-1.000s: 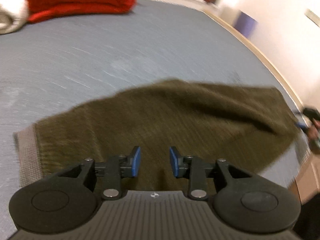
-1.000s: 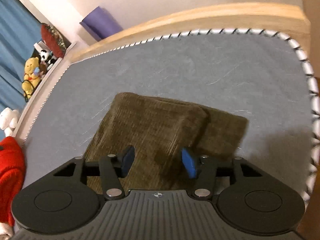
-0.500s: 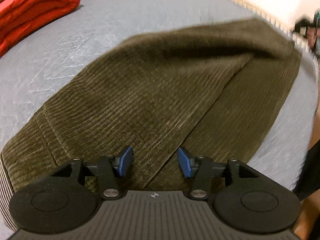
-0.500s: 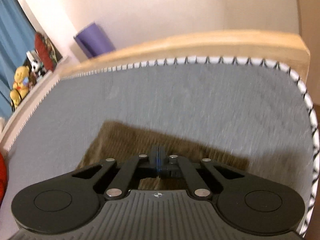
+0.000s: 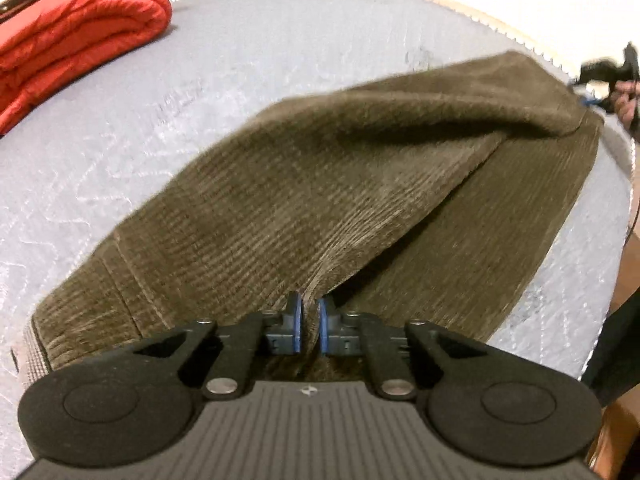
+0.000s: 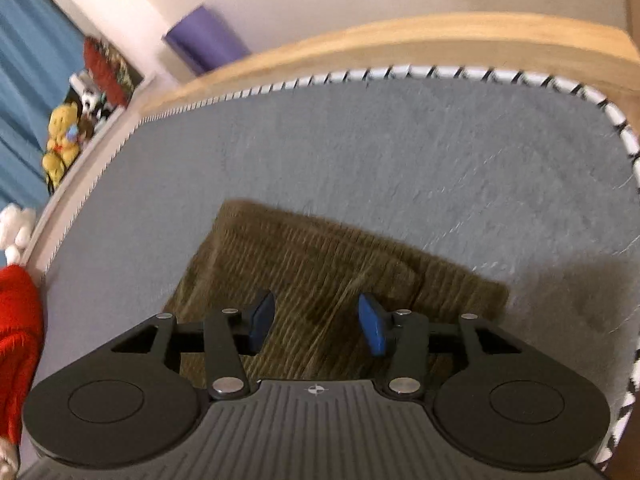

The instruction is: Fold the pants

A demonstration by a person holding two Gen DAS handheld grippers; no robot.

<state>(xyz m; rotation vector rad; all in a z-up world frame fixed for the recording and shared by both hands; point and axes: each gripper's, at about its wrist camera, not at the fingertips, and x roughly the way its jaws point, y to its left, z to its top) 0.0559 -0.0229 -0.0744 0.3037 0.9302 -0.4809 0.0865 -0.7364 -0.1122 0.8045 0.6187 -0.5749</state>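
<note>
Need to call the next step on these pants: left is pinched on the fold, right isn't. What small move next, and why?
Probably close the right gripper on the pants before lifting. The left gripper is shut on a bunched fold of the upper layer, while the right's jaws are opening, pads clear of the cloth beneath. Lifting one-handed would likely skew the fold on the mattress.

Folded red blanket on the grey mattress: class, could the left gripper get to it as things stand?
Probably not yet: the left gripper is pinching the olive corduroy pants, and the folded red blanket lies far across the grey mattress.
</note>
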